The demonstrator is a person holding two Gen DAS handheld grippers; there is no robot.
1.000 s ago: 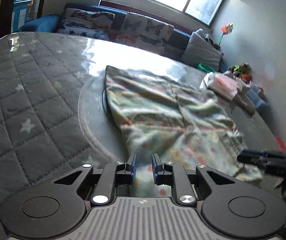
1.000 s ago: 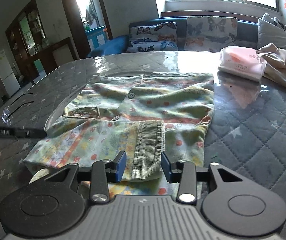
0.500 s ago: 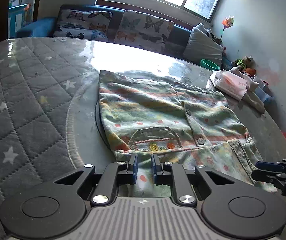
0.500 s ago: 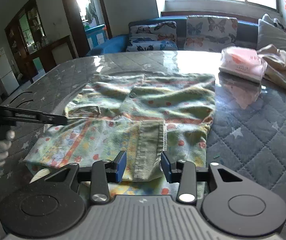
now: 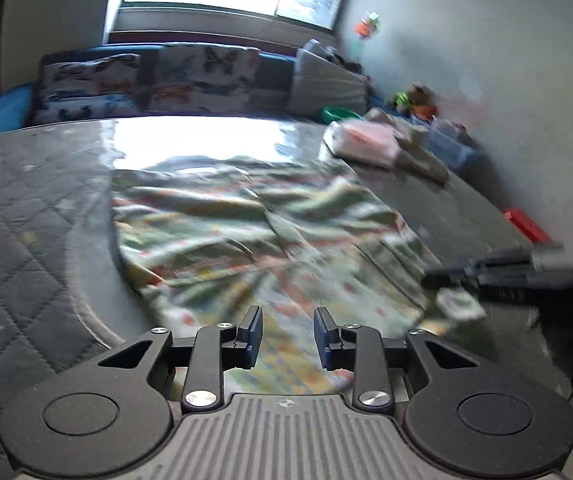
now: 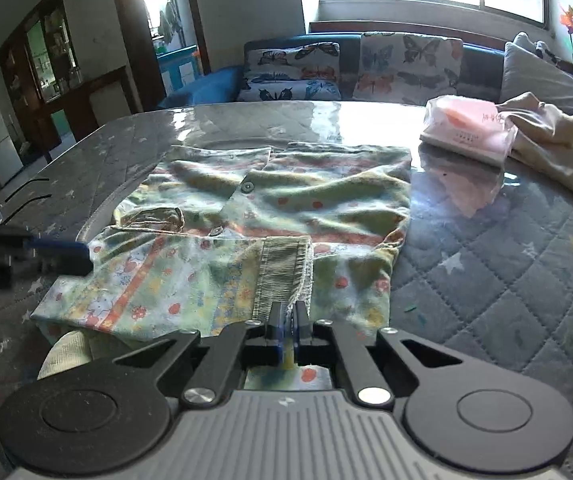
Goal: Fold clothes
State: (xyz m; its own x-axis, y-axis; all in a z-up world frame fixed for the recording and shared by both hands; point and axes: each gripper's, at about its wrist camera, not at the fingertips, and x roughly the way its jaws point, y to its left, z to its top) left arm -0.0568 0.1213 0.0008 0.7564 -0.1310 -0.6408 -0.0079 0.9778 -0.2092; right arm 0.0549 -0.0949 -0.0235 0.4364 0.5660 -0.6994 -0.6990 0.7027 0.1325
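Lying across the middle of both frames: quilted, star-patterned worktop under a glossy clear cover, glaring white toward the top centre.

Resting flat on it, centre frame: printed shirt, buttoned front facing up, chest pocket at left of centre in the right wrist view. Near part already doubled over the body, showing a paler printed side and a ribbed cuff pointing toward the lower centre. Judging the first fold as made but not squared: edges ragged, cloth wrinkled, a pale roll of fabric sticking out at lower left. Remaining, by estimate: side folds, a final halving, smoothing.

Sitting at upper right, well apart from the shirt: pink tissue pack with a beige garment touching its far side, possibly next in line.

Lower centre of right wrist view: right gripper with fingers drawn together, apparently pinching the cuff's near edge; actual bite hidden by the fingers.

Lower centre of left wrist view (heavily blurred): left gripper with fingers apart, holding nothing, hovering over the shirt's near hem.

Lying at far left of right wrist view: spectacles, clear of the shirt.
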